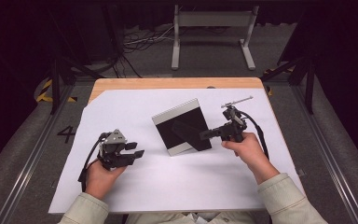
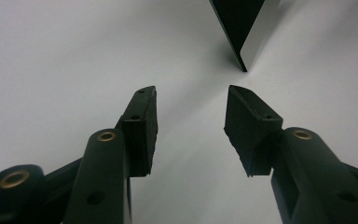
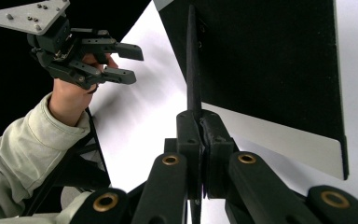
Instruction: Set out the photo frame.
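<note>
Two sleeved forearms enter from the near edge of a paper-covered tabletop, each hand carrying one claw. At the near left, the left claw hangs just above the white sheet with its jaws spread and nothing between them, apparently waiting its turn. Its pads point toward a lower corner of the frame, which stands well apart from them.

Farther in and to the right, the right claw is pressed together on the thin black easel stand hinged to the back of a single picture frame. That frame lies back-up near the middle of the tabletop (silver border around a black backing board). Pinching the stand by its edge looks like the way to swing it out from the backing, so the frame could be propped upright; the idle left claw seems placed to steady the frame if it slides.

Count: two claws, one frame, one stand. Beyond the tabletop's far wooden edge, one white metal rack stands on the floor.
</note>
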A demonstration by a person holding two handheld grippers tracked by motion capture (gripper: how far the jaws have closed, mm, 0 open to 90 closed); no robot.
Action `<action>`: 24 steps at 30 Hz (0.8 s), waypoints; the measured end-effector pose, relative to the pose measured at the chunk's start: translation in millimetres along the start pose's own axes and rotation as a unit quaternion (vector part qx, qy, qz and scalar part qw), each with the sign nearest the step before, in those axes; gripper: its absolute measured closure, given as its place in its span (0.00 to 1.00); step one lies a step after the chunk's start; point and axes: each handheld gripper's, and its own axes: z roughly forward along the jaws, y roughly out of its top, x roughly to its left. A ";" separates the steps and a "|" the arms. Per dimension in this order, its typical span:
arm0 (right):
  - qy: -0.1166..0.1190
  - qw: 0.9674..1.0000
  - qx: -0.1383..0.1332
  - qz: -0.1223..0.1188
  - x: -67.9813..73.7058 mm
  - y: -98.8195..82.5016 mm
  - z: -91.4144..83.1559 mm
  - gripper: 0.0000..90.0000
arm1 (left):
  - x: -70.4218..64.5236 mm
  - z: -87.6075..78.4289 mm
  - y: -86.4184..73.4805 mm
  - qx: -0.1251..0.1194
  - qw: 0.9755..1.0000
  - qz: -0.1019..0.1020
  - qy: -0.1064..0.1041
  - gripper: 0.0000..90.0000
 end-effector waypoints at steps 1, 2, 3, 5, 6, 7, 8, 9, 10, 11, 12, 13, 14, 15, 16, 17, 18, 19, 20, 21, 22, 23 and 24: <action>0.002 1.000 -0.002 -0.004 0.2 -0.1 -0.1 0.98 | 0.2 0.0 0.1 0.000 1.000 0.002 0.001 0.61; 0.002 1.000 -0.004 -0.006 0.2 -0.4 -0.4 0.98 | 0.1 -0.2 0.0 0.001 1.000 0.001 -0.001 0.61; 0.001 1.000 -0.009 -0.009 0.5 -0.9 -0.8 0.98 | 0.2 0.0 0.0 0.000 1.000 0.001 0.000 0.61; -0.002 1.000 -0.021 -0.018 1.0 -2.2 -2.2 0.98 | 0.1 0.0 0.0 0.001 1.000 0.000 0.000 0.61; 0.001 0.999 -0.027 -0.020 1.0 -2.7 -3.1 0.98 | 0.0 0.1 0.0 0.001 1.000 -0.001 0.000 0.61; 0.004 0.999 -0.034 -0.021 1.3 -3.5 -4.4 0.98 | 0.2 0.3 0.0 0.001 1.000 0.000 0.000 0.61; 0.007 0.999 -0.040 -0.024 1.9 -4.2 -5.2 0.98 | 0.0 0.6 0.0 0.001 1.000 -0.001 0.000 0.61; 0.007 0.999 -0.044 -0.031 3.3 -4.9 -5.9 0.98 | 0.0 0.7 0.0 0.001 1.000 -0.001 0.000 0.61; 0.002 0.998 -0.047 -0.038 5.3 -5.5 -6.4 0.98 | -0.2 0.8 0.0 0.002 1.000 -0.001 -0.001 0.61; -0.003 0.998 -0.049 -0.045 7.5 -6.2 -6.6 0.98 | -0.2 0.9 0.0 0.002 1.000 -0.002 -0.001 0.61; -0.009 0.997 -0.051 -0.052 9.1 -6.9 -6.6 0.98 | -0.2 0.8 0.0 0.002 1.000 -0.001 -0.001 0.61; -0.017 0.997 -0.052 -0.059 10.9 -7.8 -6.4 0.98 | -0.1 0.9 0.1 0.001 1.000 0.000 0.000 0.61; -0.022 0.996 -0.053 -0.063 12.7 -9.0 -6.2 0.98 | -0.2 0.8 0.1 0.001 1.000 0.000 0.000 0.61; -0.028 0.996 -0.054 -0.068 14.2 -10.5 -5.7 0.98 | -0.3 0.8 0.0 0.001 1.000 -0.001 -0.001 0.61; -0.035 0.995 -0.054 -0.075 15.6 -12.6 -4.9 0.98 | -0.2 0.7 0.0 0.001 1.000 -0.001 0.000 0.61; -0.040 0.994 -0.054 -0.081 16.1 -14.0 -4.2 0.98 | -0.2 0.7 0.0 0.001 1.000 -0.001 0.000 0.61; -0.044 0.994 -0.051 -0.083 17.0 -15.4 -3.7 0.98 | -0.1 0.7 -0.1 0.001 1.000 -0.001 0.000 0.61; -0.048 0.994 -0.052 -0.088 17.6 -17.6 -2.8 0.98 | -0.1 0.7 -0.1 0.001 1.000 -0.001 0.000 0.61; -0.048 0.993 -0.054 -0.090 17.7 -19.3 -3.1 0.98 | -0.1 0.8 -0.1 0.001 1.000 -0.001 -0.001 0.61; -0.049 0.993 -0.054 -0.093 18.2 -20.7 -3.5 0.98 | -0.2 0.8 0.0 0.001 1.000 0.000 0.000 0.61; -0.053 0.992 -0.054 -0.097 18.7 -22.2 -3.7 0.98 | -0.4 0.9 0.1 0.001 1.000 0.000 0.000 0.61; -0.055 0.992 -0.053 -0.099 19.2 -23.1 -3.6 0.98 | -0.4 0.9 0.1 0.001 1.000 0.000 0.000 0.61; -0.057 0.992 -0.052 -0.101 19.6 -24.1 -3.7 0.98 | -0.6 0.9 0.1 0.001 1.000 0.000 0.000 0.61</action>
